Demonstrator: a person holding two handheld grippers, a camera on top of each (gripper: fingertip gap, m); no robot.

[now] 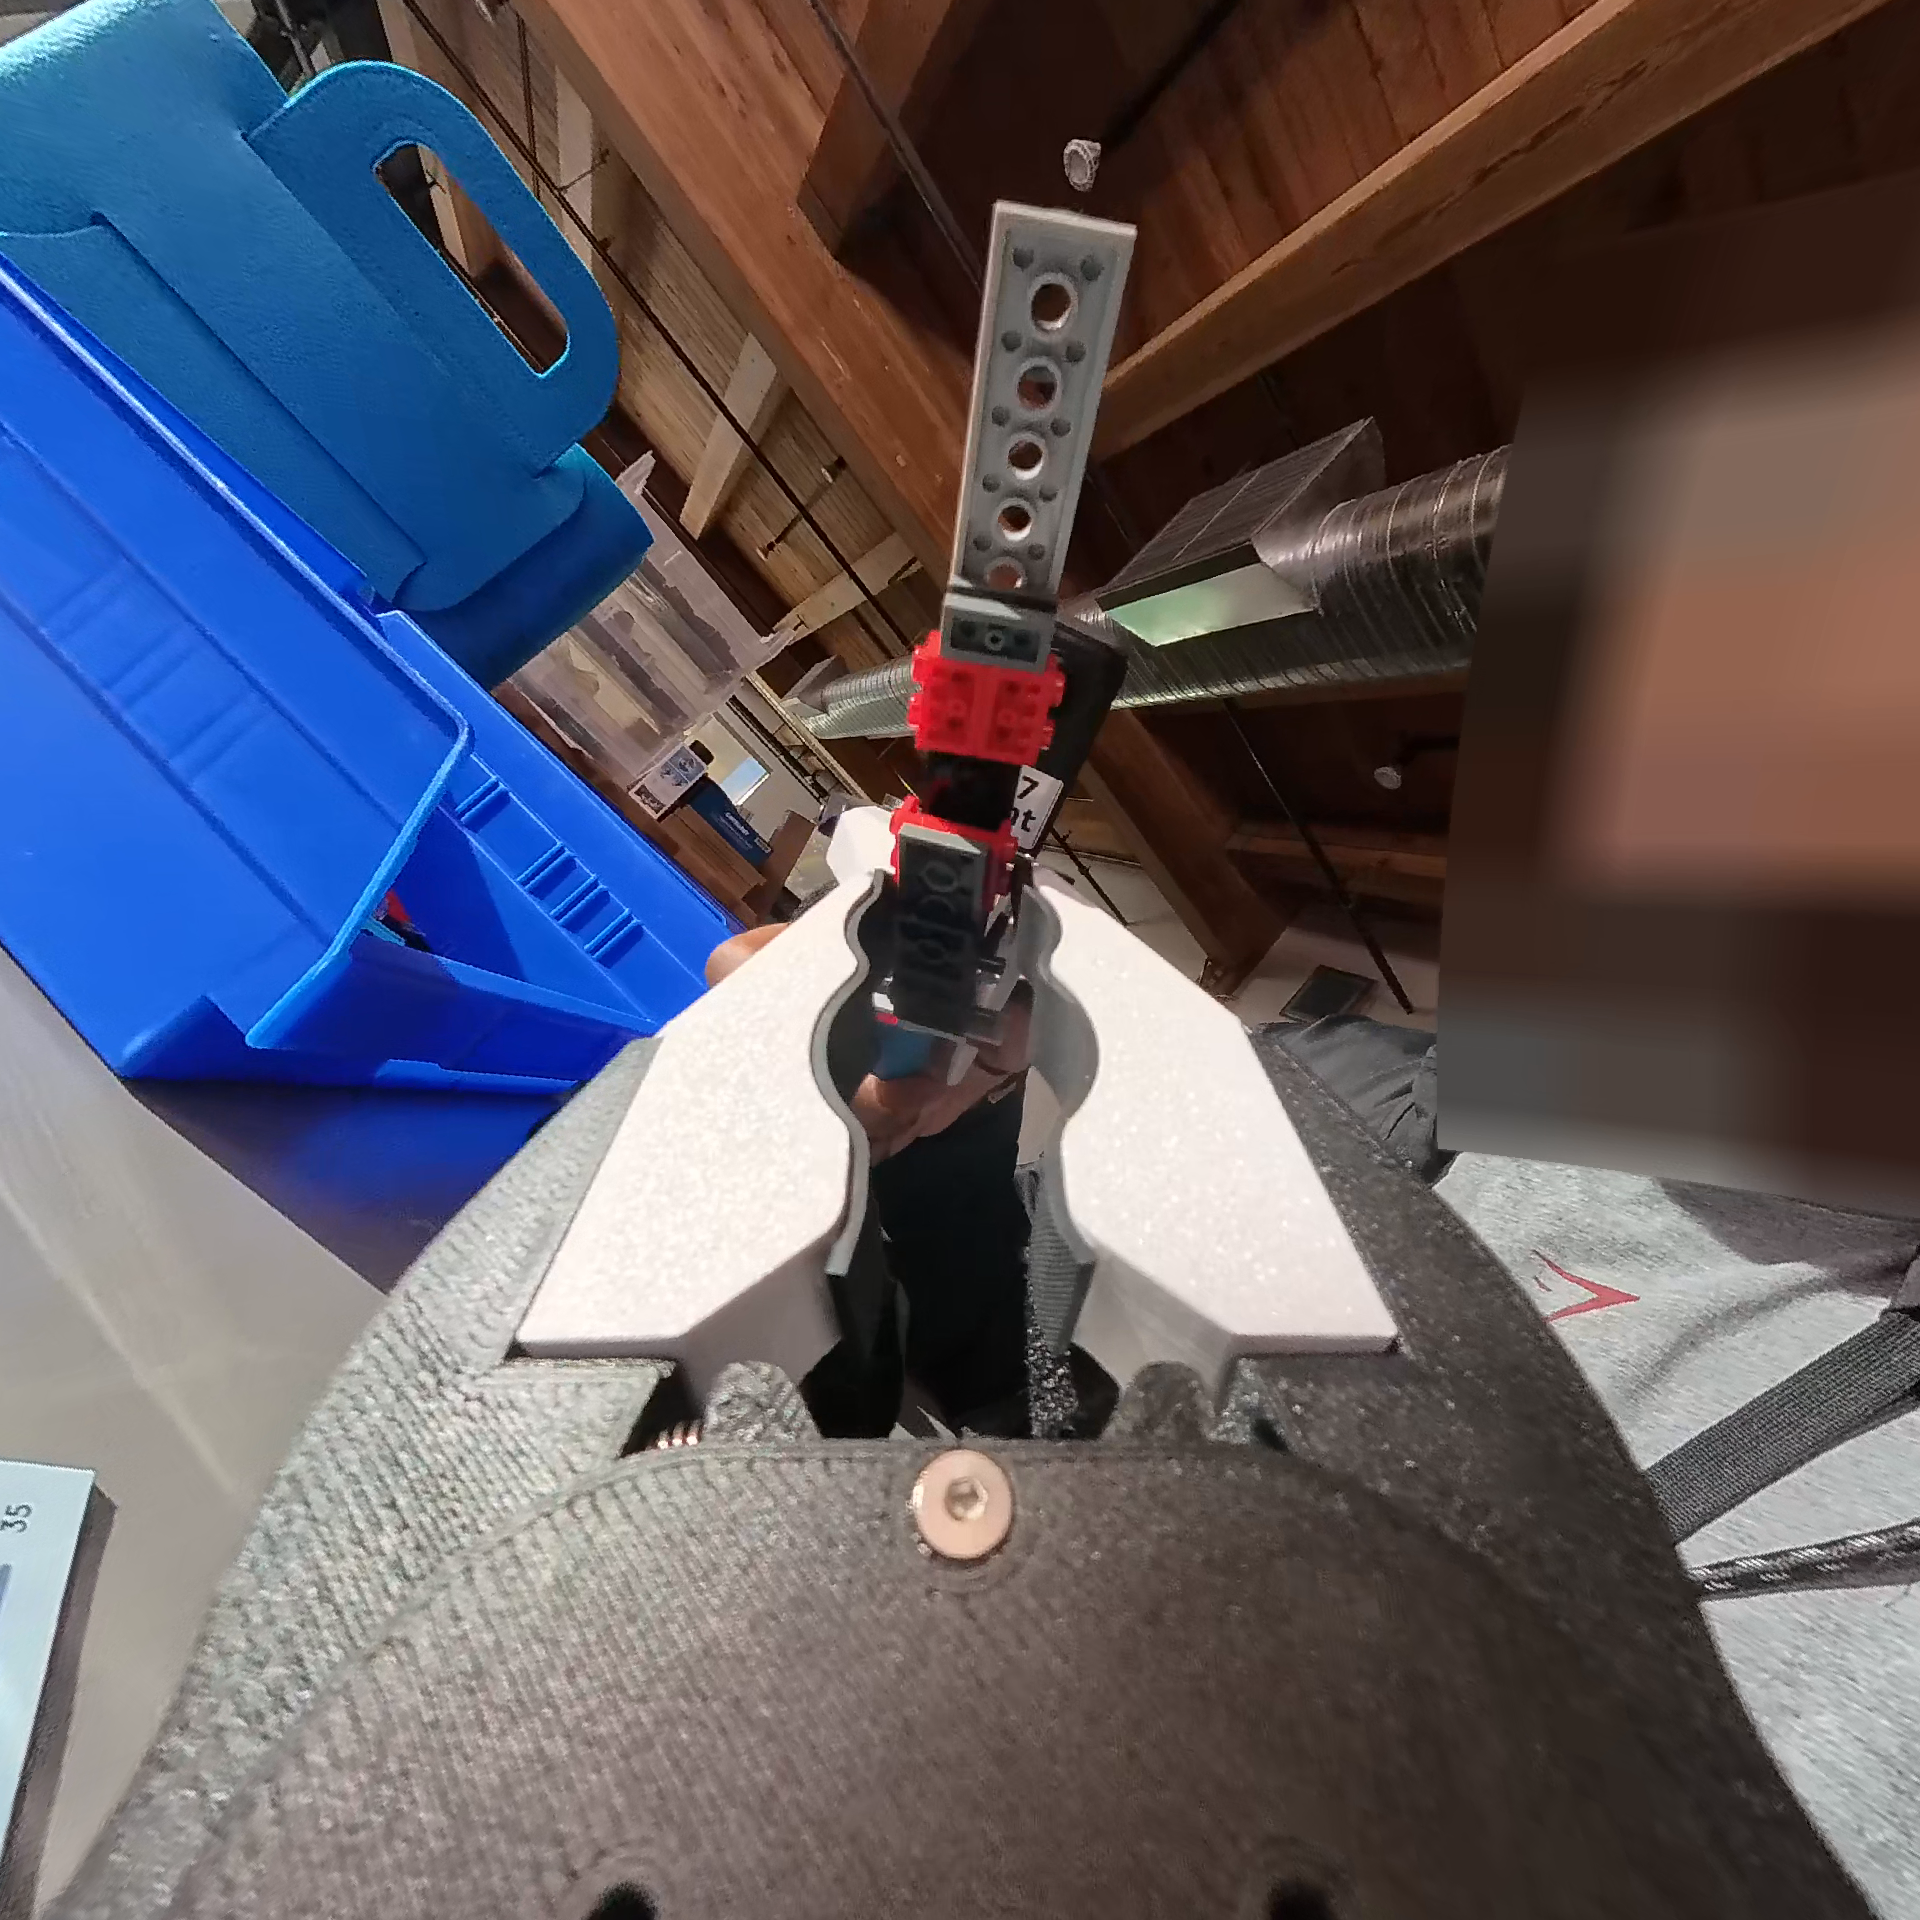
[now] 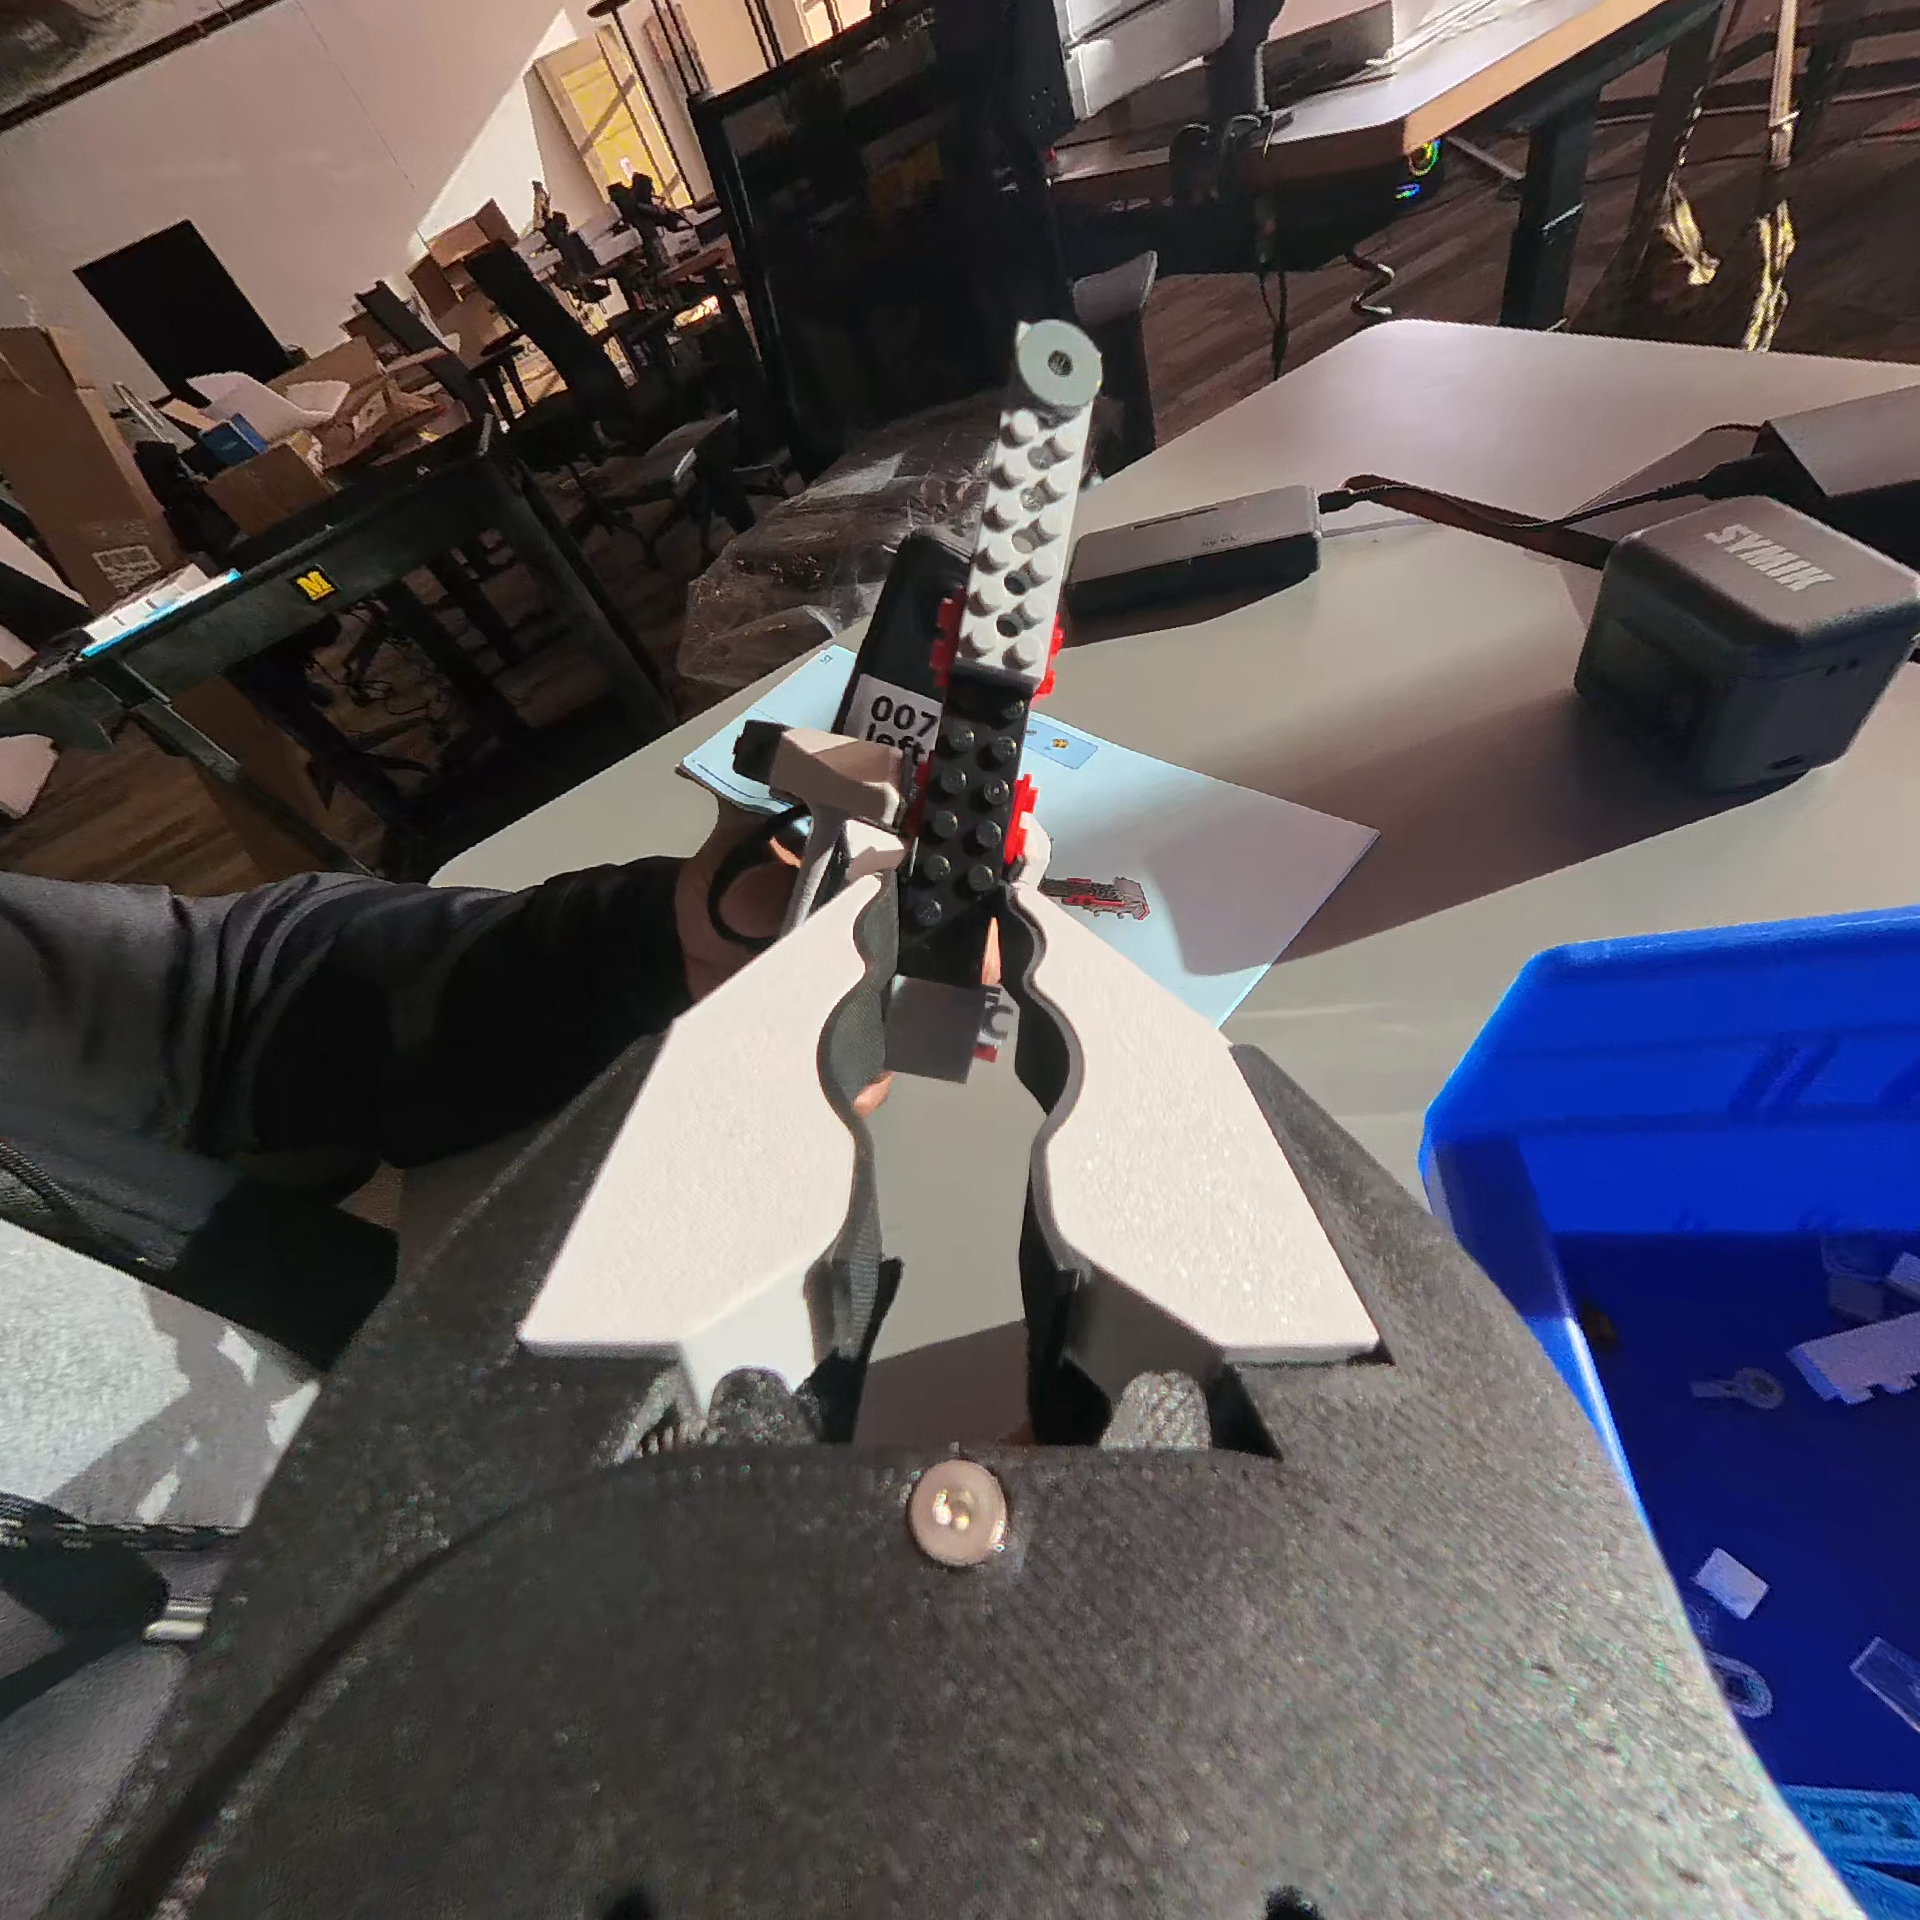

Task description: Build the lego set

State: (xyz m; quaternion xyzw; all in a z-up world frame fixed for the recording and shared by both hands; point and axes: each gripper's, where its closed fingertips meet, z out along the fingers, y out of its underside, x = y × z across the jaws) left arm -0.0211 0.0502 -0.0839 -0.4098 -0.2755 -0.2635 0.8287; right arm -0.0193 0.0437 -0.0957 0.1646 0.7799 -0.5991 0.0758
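A grey tabletop point(image 2: 1455, 665) stands in a workshop with wooden ceiling beams point(image 1: 1299, 260), metal ducting point(image 1: 1351, 561) and further desks behind. On it, a blue bin point(image 2: 1683, 1299) just right of the right claw point(image 2: 951, 925) holds scattered pale lego pieces point(image 2: 1860, 1351). A light blue instruction sheet point(image 2: 1195, 883) lies beyond the claw, black boxes point(image 2: 1745, 644) farther off. Both claws, left point(image 1: 945, 925) and right, are closed narrow on opposite sides of the same lego assembly point(image 2: 997, 727), a grey, black and red strip held above the tabletop.
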